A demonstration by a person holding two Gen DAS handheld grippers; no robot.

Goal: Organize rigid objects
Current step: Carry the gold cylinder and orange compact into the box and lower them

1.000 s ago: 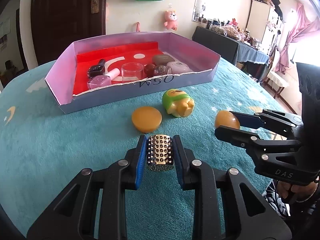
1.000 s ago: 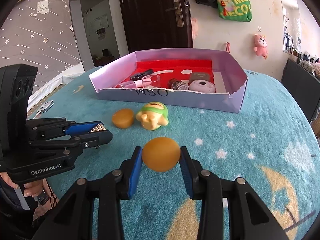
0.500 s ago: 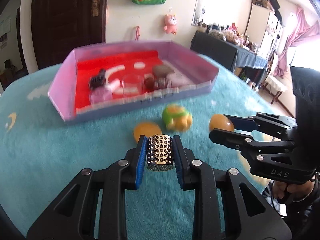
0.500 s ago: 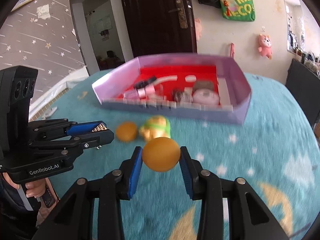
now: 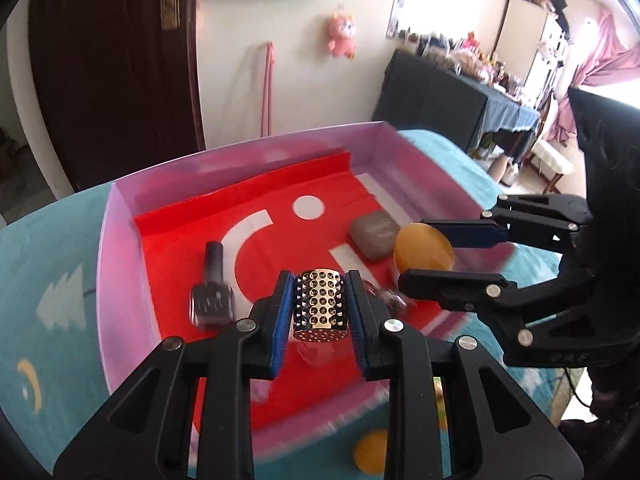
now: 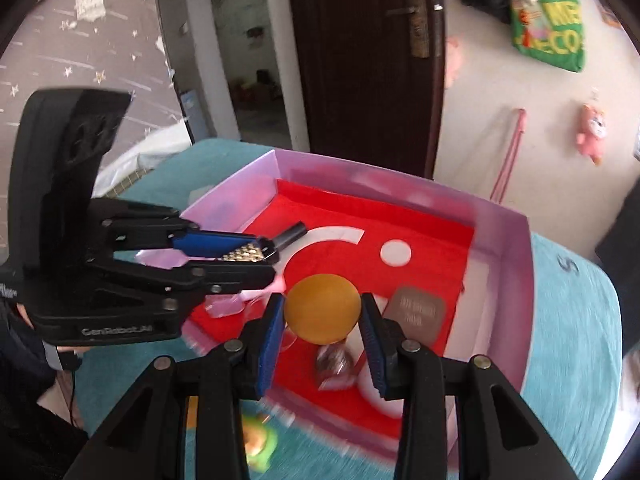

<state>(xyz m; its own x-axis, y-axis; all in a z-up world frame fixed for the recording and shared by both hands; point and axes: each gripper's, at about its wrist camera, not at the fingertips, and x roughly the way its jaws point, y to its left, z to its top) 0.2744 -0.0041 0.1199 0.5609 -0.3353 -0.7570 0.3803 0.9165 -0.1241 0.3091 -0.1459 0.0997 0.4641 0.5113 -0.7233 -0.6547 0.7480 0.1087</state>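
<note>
- The left gripper [image 5: 320, 312] is clamping a gold studded cylinder [image 5: 319, 304] between its blue pads; a second ago it was holding the same piece low over the teal table [image 5: 48, 280], and now it is hanging above the red floor of the pink box [image 5: 120, 272].
- The right gripper [image 6: 322, 320] is squeezing an amber disc [image 6: 322, 307]; it too has come forward from the open table and is now hovering over the box interior, just right of the left gripper.
- A second amber disc [image 5: 370, 458] and a green toy figure [image 6: 258, 446], which were lying ahead of both grippers before, are now sitting at the bottom edge of the views, outside the box's near wall.
- Inside the box, a dark nail polish bottle [image 5: 212, 292], a grey pebble-shaped case [image 5: 374, 234] and a faceted dark object [image 6: 334, 360] are lying on the red liner; all are blurring with motion.
- "GenRobot.AI" is showing on the left gripper's body in the right wrist view.
- On the far wall a green bag [image 6: 548, 32] is reading partly "ECO".
</note>
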